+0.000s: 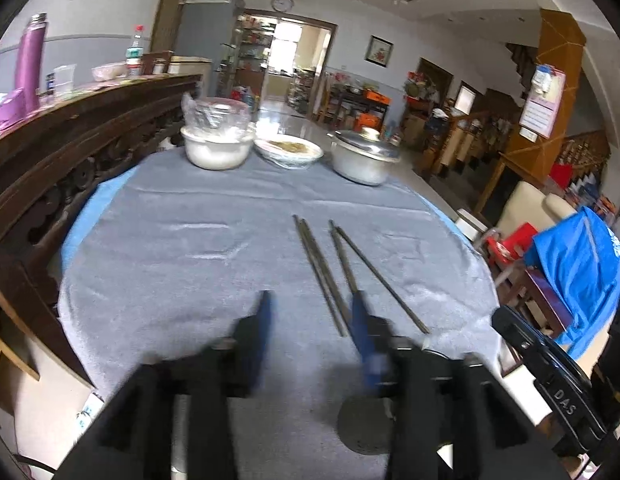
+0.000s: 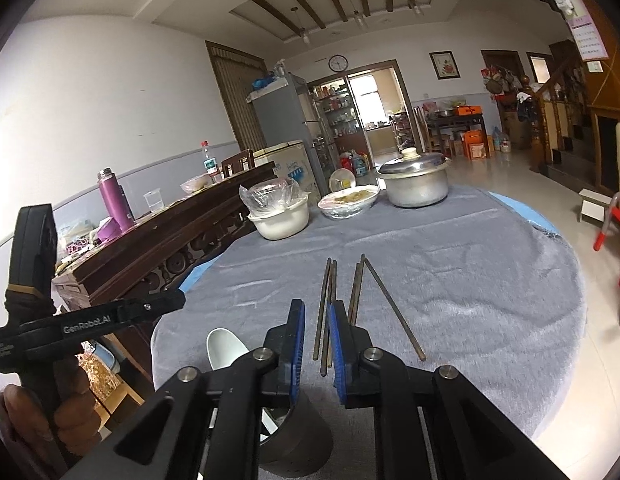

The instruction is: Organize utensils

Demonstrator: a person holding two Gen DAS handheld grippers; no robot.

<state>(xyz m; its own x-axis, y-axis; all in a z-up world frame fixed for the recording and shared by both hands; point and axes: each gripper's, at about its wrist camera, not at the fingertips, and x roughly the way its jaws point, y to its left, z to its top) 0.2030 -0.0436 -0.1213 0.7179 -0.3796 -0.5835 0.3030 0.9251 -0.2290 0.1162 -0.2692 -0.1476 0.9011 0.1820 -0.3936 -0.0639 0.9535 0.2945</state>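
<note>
Chopsticks (image 2: 328, 312): four dark sticks in two loose pairs on the grey tablecloth (image 2: 470, 280), near its front edge. Dark cylindrical holder (image 2: 293, 436) with a white spoon (image 2: 225, 346) just below the right gripper (image 2: 314, 344), whose jaws stand apart, straddling the left pair's near ends, nothing clamped. Left gripper (image 1: 310, 320): jaws apart, empty. Step judged: approach for pickup; next calls for lowering and closing on one pair.

Home dining room: cloth-covered table (image 2: 470, 264), lidded pot (image 2: 416, 184), fridge (image 2: 281, 128), wall clock (image 2: 338, 63).
</note>
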